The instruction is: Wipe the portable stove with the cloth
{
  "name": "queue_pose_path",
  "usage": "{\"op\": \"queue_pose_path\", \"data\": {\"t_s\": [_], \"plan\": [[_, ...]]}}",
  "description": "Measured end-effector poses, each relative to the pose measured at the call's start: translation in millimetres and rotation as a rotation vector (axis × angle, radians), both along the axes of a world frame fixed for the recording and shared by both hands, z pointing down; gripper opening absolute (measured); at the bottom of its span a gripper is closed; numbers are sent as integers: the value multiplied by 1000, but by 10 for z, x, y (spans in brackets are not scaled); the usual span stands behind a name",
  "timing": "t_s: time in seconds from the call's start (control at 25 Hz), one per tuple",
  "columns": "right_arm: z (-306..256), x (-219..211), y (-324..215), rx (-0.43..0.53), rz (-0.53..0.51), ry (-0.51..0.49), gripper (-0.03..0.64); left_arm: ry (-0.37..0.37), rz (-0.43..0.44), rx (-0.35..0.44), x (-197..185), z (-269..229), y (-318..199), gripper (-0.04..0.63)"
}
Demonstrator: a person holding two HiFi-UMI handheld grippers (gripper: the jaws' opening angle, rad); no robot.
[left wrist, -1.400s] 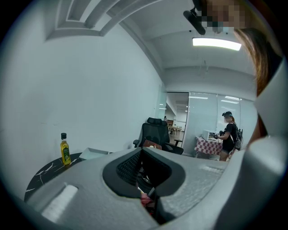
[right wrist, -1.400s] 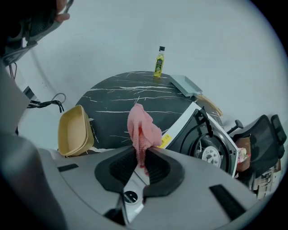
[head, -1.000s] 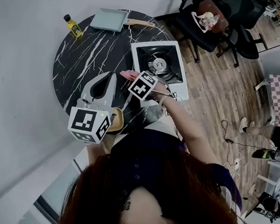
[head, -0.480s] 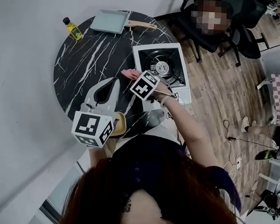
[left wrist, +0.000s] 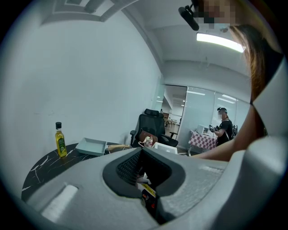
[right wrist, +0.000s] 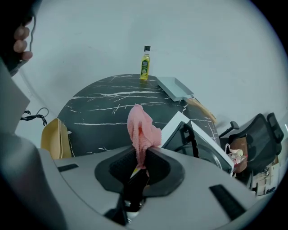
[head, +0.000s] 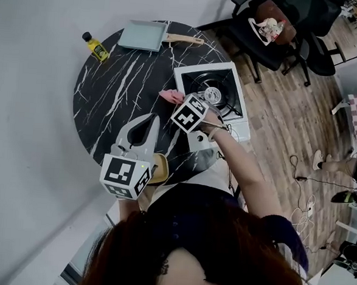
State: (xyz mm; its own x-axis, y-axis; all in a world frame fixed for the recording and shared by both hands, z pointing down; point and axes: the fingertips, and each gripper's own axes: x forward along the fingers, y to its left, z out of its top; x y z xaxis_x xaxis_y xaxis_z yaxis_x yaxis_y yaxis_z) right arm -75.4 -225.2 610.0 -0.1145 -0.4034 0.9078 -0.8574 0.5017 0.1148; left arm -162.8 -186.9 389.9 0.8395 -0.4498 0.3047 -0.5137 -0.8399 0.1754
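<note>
Tabletop (head: 108,97): right gripper (right wrist: 140,158) pinches cloth (right wrist: 141,128), seemingly beside stove (head: 216,89).

cloth (head: 171,96): pink, crumpled, at stove's left edge | stove (head: 213,94): white, black burner

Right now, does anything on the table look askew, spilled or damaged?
Only the stove: it sits at the table edge, and its near corner seems to jut past the rim. The bottle stands upright, the pan lies flat, and the right gripper holds the cloth. No spill shows.
</note>
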Motion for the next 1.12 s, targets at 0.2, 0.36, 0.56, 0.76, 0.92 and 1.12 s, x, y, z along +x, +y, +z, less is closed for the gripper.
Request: {"op": "queue_pose_path", "data": {"t_s": [0.2,0.36,0.56,0.76,0.92,1.12], "plan": [[8,31,-172,29,18,18,61,-6,9,-20,-32,93,-16,12],[16,63,-290,51,40,25,61,-4,20,-38,-30,168,-34,12],[-2,91,-401,59,65,7,61,3,16,-49,-45,180,-121,12],[-17,128,-471,66,83,13,61,-4,18,-58,-76,202,-153,12],[-26,146,-559,73,94,14,61,-4,16,-70,-109,239,-188,12],[-15,171,-675,82,94,23,61,-1,10,-83,-143,293,-227,12]]}}
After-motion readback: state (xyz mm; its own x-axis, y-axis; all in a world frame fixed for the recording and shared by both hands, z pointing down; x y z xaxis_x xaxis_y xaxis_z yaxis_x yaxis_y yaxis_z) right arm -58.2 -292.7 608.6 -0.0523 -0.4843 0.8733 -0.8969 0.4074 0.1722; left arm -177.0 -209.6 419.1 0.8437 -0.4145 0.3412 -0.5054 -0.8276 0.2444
